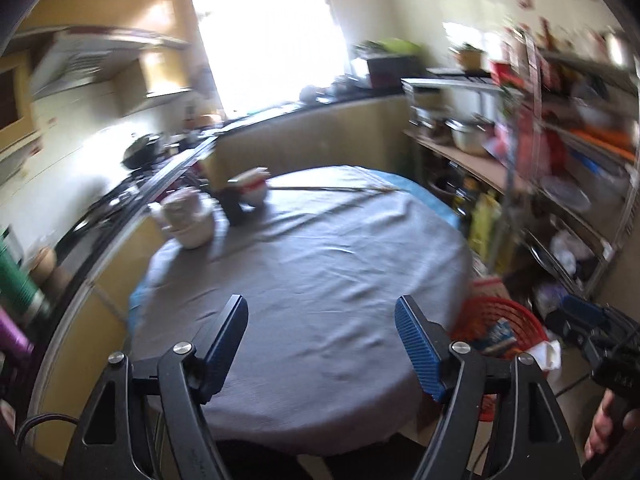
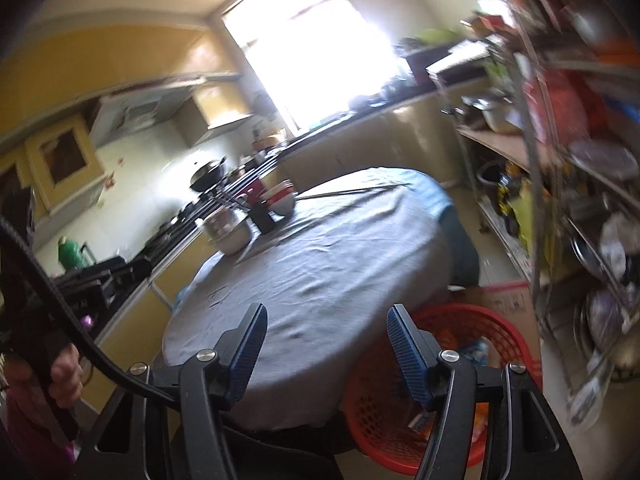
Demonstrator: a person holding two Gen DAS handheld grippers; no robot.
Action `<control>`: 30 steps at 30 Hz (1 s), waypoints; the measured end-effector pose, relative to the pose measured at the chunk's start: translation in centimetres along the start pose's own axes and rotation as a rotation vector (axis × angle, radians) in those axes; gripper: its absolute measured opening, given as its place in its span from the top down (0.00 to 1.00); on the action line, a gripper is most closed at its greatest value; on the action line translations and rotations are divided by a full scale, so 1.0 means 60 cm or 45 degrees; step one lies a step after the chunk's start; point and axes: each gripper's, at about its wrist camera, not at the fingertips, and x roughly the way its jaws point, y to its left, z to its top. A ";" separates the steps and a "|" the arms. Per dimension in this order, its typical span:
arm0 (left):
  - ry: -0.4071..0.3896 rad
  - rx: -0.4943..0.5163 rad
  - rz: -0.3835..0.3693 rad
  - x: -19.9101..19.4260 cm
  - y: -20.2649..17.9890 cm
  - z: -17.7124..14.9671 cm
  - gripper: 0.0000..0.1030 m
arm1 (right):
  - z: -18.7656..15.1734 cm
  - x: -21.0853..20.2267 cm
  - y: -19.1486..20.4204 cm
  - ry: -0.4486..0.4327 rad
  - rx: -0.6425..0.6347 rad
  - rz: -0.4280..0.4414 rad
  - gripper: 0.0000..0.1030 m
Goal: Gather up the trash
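Both claws are held spread wide with nothing between their blue pads: the left claw (image 1: 320,344) hangs over the near edge of the round worktop (image 1: 312,264), and the right claw (image 2: 326,350) over the same edge, nearer the red basket (image 2: 496,332). That basket stands on the floor just beside the worktop on the right, and wrappers are already seen lying in it; a white crumpled scrap (image 1: 550,354) lies on the floor touching its rim. The grey cloth looks bare of litter, with only a stack of bowls (image 1: 188,220), a red-and-white bowl (image 1: 252,190), a dark holder (image 1: 234,208) and chopsticks (image 1: 332,189) at its far side, though blur hides small items. The step in hand is judged to be a search for remaining trash. It is best done by slowing the sweep so the views sharpen, the floor around the basket being checked first. The scrap should be approached from above by the right claw, pinched at its bulk, and released well inside the rim. The dishes are best left untouched.
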 end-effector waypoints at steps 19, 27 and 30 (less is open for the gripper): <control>-0.147 -0.268 0.277 -0.083 0.192 -0.053 0.12 | 0.030 0.019 0.246 -0.020 -0.324 -0.028 0.35; -0.135 -0.324 0.279 -0.089 0.238 -0.081 0.12 | 0.024 0.047 0.305 0.012 -0.341 -0.044 0.35; -0.135 -0.336 0.284 -0.090 0.252 -0.090 0.12 | 0.020 0.055 0.323 0.017 -0.334 -0.047 0.35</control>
